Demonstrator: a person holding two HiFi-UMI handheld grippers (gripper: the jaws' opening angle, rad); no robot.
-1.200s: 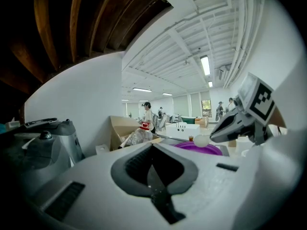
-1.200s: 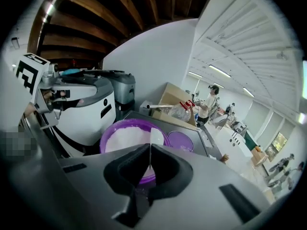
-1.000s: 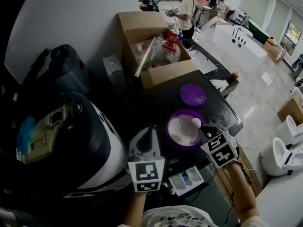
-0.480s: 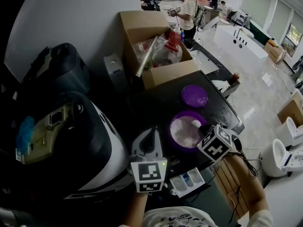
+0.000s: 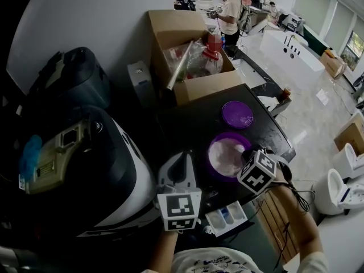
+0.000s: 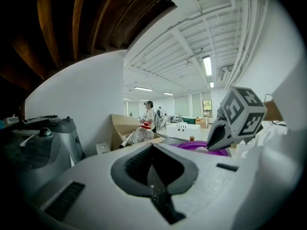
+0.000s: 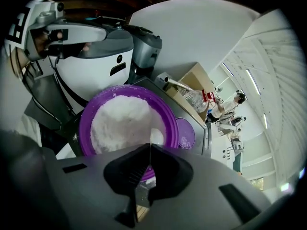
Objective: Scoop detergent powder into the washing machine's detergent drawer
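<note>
A purple bowl [image 5: 226, 154] full of white detergent powder [image 7: 123, 122] stands on the dark top beside the washing machine [image 5: 116, 169]. My right gripper [image 7: 149, 148] is shut on the thin handle of a white spoon [image 7: 156, 137], whose scoop rests in the powder at the bowl's near rim. In the head view the right gripper [image 5: 250, 155] tilts over the bowl's right edge and hides the spoon. The open detergent drawer [image 5: 226, 216] with its blue and white compartments sits below the bowl. My left gripper [image 5: 181, 159] is shut and empty, left of the bowl; in its own view the left gripper [image 6: 152, 150] points toward the bowl [image 6: 201, 146].
A purple lid [image 5: 237, 114] lies behind the bowl. An open cardboard box [image 5: 193, 67] with bottles and bags stands at the back. A dark appliance [image 5: 74, 78] sits behind the washing machine. People stand far off by a white bathtub [image 5: 296, 47].
My right gripper has rolled and dipped toward the bowl's right rim. The spoon's scoop, seen over the powder before, is now hidden under the gripper in the head view. The left gripper held still.
</note>
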